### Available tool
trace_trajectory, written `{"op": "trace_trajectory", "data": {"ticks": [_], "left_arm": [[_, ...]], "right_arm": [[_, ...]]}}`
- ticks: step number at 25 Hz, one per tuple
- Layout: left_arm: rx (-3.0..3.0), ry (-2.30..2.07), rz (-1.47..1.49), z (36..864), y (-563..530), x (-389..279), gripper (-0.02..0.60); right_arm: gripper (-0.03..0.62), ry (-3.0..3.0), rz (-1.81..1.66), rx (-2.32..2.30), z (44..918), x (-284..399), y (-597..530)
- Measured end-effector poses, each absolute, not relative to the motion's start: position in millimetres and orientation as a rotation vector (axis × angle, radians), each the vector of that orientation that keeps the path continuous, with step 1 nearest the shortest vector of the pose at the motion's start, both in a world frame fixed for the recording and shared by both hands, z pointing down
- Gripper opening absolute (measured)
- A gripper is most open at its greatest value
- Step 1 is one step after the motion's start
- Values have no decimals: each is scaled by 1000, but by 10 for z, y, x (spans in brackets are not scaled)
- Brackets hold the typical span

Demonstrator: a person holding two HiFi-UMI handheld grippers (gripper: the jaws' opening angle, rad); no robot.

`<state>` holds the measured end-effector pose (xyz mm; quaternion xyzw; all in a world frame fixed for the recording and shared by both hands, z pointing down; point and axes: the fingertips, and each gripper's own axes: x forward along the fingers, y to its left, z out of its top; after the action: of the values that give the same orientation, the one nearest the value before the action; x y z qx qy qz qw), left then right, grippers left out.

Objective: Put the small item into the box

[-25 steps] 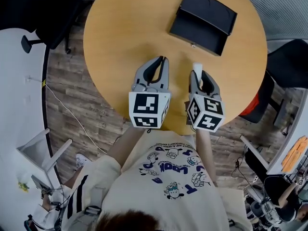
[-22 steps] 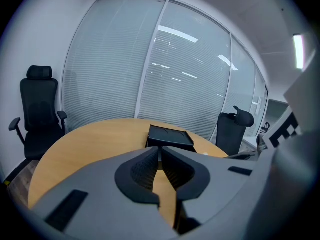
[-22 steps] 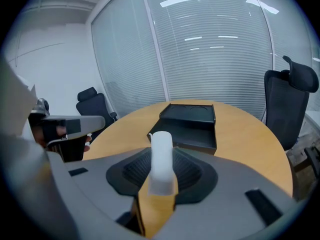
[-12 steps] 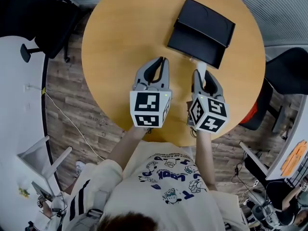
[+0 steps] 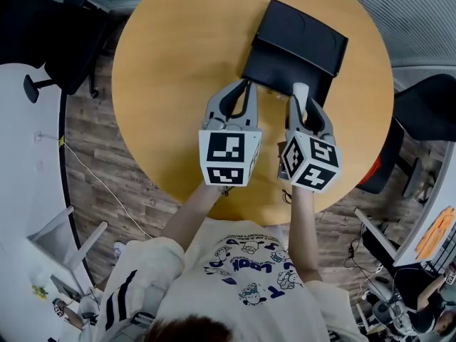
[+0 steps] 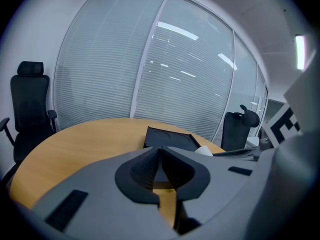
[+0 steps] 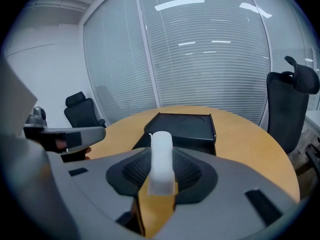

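Right gripper (image 5: 302, 110) clamped on white small item (image 5: 300, 91); left gripper (image 5: 245, 90) jaws together, empty; black box (image 5: 303, 35) at 12 o'clock of both.

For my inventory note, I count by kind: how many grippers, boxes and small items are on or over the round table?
grippers: 2 (left gripper, right gripper)
black box: 1
white small item: 1
total: 4
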<state>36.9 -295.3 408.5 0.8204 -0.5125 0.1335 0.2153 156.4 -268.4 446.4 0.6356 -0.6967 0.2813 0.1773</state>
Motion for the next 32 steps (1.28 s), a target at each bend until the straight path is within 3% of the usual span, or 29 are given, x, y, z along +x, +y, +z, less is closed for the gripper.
{"op": "trace_trajectory", "data": {"ticks": [32], "left_arm": [[2217,-1329,432,4770,-3339,624,32]], "right_arm": [[147,-1887,802,1815,5032,1776,-3237]]}}
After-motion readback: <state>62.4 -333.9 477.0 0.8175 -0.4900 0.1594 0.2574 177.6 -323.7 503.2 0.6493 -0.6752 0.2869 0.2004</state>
